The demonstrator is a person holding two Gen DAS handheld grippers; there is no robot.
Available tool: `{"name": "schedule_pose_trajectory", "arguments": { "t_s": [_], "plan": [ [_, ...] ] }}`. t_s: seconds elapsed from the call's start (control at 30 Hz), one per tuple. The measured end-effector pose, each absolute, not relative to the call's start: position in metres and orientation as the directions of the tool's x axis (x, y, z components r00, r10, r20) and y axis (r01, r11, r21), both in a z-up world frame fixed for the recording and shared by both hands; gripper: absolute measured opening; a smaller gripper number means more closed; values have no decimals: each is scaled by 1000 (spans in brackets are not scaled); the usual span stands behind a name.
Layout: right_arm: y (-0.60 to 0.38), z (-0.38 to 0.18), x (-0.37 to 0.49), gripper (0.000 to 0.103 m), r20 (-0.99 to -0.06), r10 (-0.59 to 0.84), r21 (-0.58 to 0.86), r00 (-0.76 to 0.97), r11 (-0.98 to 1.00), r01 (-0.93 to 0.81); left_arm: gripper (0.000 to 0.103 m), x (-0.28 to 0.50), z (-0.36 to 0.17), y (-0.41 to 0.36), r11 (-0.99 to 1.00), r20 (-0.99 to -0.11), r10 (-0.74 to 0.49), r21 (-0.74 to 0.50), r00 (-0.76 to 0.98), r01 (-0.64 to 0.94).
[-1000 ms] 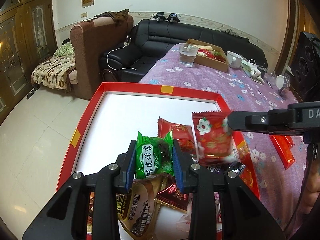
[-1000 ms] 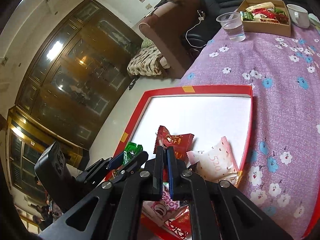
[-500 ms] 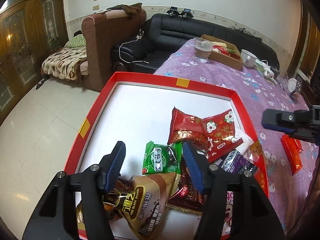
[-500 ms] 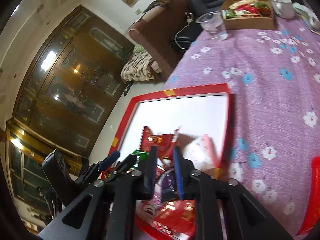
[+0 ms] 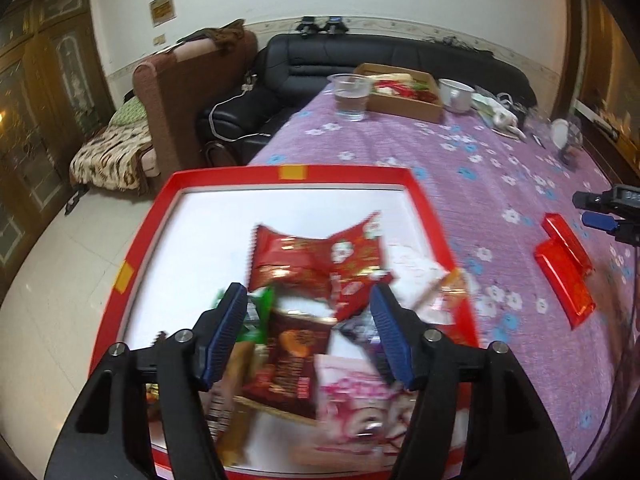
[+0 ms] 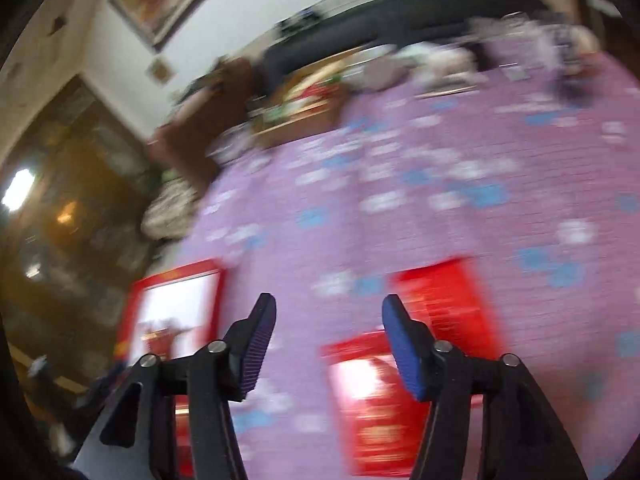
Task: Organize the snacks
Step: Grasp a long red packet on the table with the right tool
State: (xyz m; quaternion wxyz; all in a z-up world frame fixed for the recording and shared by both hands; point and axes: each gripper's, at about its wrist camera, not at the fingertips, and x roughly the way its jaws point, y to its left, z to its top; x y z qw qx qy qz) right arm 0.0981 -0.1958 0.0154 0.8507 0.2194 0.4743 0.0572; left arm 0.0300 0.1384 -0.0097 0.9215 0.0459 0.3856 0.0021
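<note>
Right gripper (image 6: 328, 340) — jaws spread wide, empty — hovers above two glossy red foil snack packets (image 6: 400, 380) at lower centre on the purple floral tablecloth (image 6: 400, 200), long axes running up-frame; left gripper (image 5: 308, 332), also wide and empty, is farther off — over the red-rimmed tray (image 5: 292, 172).

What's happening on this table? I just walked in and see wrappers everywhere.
A person with two handheld grippers is sorting snacks. The left gripper hangs open over a heap of packets in the red tray, holding nothing. The right gripper, also open and empty, is over the purple tablecloth by two red packets lying outside the tray.
</note>
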Motion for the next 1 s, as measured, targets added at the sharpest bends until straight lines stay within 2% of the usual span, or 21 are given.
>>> {"name": "schedule_pose_trajectory", "arguments": {
  "t_s": [0.17,0.3,0.4,0.43,0.5,0.6,0.67,0.83,1.0],
  "plan": [
    [-228,-16,97,59,-847,267,381,459,908,173,64,25,-5,103,988,-708,17,119,706,95],
    [-214,-25,102,59,-879,245,322,410,938,129,66,20,-4,76,979,-709,-5,140,705,148],
    [-202,-26,101,64,-881,239,297,408,951,84,73,17,-4,56,969,-711,-26,155,702,192],
    [-199,-26,100,67,-882,229,281,411,957,72,73,16,-4,48,964,-714,-37,158,699,213],
    [-193,-26,99,67,-889,187,229,418,972,54,73,15,-3,36,956,-721,-59,158,691,246],
    [-191,-30,101,62,-899,93,137,429,988,75,73,15,-1,18,945,-729,-84,157,679,286],
    [-191,-32,102,51,-899,-15,29,438,995,95,73,17,0,7,938,-739,-99,154,666,311],
    [-227,-32,105,47,-888,24,139,458,966,220,72,32,-2,-33,923,-775,-142,121,615,365],
    [-232,-29,103,47,-885,-17,105,465,967,234,72,47,-14,-70,922,-815,-161,77,557,378]
  ]
}}
